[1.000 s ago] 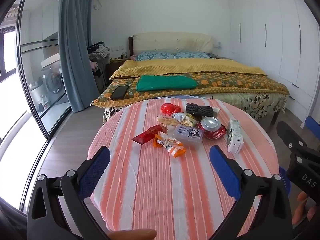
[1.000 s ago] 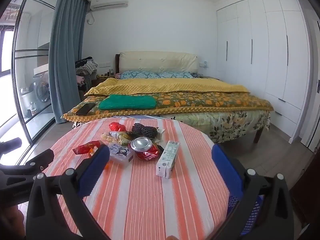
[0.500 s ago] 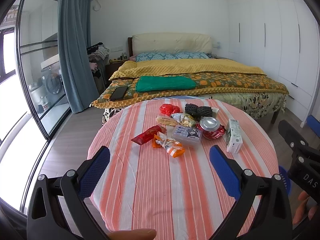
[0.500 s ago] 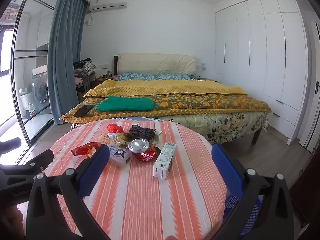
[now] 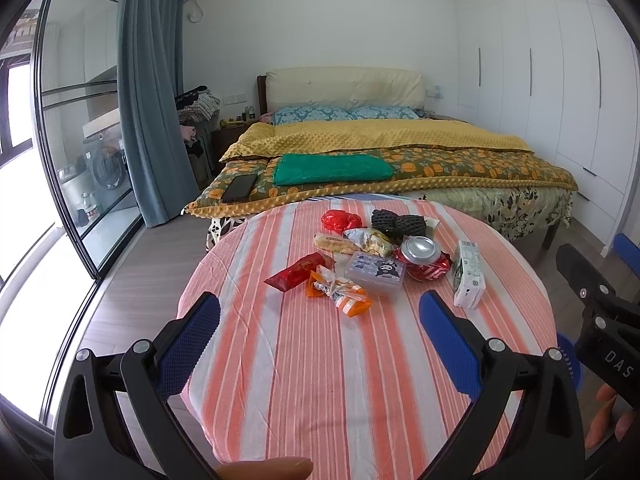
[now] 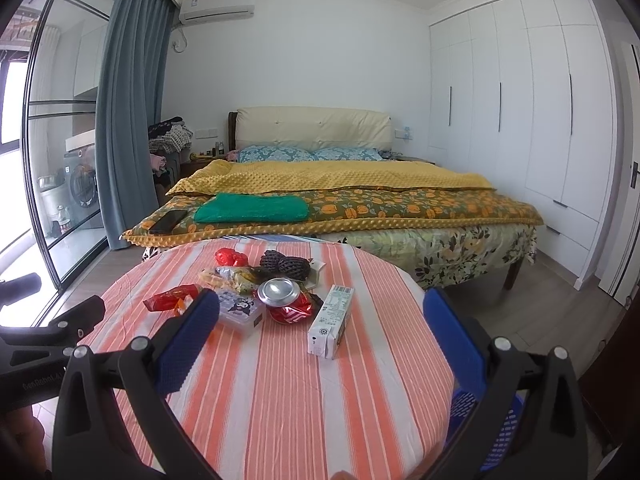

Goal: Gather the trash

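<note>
Trash lies in a cluster on the round striped table (image 5: 360, 360) (image 6: 280, 392): a crushed red can (image 5: 420, 254) (image 6: 282, 298), a white drink carton (image 5: 467, 280) (image 6: 332, 320), a red wrapper (image 5: 298, 276) (image 6: 170, 300), an orange wrapper (image 5: 340, 290), a clear plastic box (image 5: 374, 272) (image 6: 240, 312), black foam netting (image 5: 396, 222) (image 6: 286, 264) and a red crumpled bag (image 5: 340, 220) (image 6: 230, 257). My left gripper (image 5: 320, 340) is open and empty above the near table. My right gripper (image 6: 320, 340) is open and empty, short of the carton.
A blue plastic basket (image 6: 496, 432) (image 5: 570, 360) stands on the floor by the table's right side. A bed (image 6: 340, 200) with a green cloth and a phone lies beyond the table. Glass doors and a curtain are on the left, white wardrobes on the right.
Both grippers have pulled back and risen slightly, so the trash cluster sits a little farther away. Nothing on the table has moved.
</note>
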`<state>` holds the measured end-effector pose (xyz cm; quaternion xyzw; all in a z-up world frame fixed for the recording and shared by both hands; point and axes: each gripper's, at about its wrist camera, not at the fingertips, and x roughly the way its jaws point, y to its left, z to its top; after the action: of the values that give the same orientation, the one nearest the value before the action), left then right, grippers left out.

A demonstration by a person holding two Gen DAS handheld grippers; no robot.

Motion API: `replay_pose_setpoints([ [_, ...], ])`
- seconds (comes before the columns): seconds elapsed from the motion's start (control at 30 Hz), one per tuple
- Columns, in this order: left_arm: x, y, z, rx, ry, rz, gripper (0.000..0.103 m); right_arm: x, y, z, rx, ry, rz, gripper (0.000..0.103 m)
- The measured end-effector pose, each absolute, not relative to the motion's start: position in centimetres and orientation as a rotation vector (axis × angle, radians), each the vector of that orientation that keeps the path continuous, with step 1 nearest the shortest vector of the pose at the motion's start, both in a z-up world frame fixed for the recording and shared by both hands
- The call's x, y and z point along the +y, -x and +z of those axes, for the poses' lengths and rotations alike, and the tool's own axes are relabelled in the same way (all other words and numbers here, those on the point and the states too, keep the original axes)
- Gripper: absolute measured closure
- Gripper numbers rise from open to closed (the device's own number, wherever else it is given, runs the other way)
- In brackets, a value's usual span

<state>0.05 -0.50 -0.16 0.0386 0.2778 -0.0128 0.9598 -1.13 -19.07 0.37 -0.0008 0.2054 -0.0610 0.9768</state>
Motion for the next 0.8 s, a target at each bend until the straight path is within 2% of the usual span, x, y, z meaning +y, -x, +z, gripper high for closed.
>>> replay_pose_setpoints([
  [0.8, -0.11, 0.13, 0.12, 0.562, -0.079, -0.023, 0.004, -18.82, 1.05, 0.27, 0.414, 0.005, -0.123, 0.005],
])
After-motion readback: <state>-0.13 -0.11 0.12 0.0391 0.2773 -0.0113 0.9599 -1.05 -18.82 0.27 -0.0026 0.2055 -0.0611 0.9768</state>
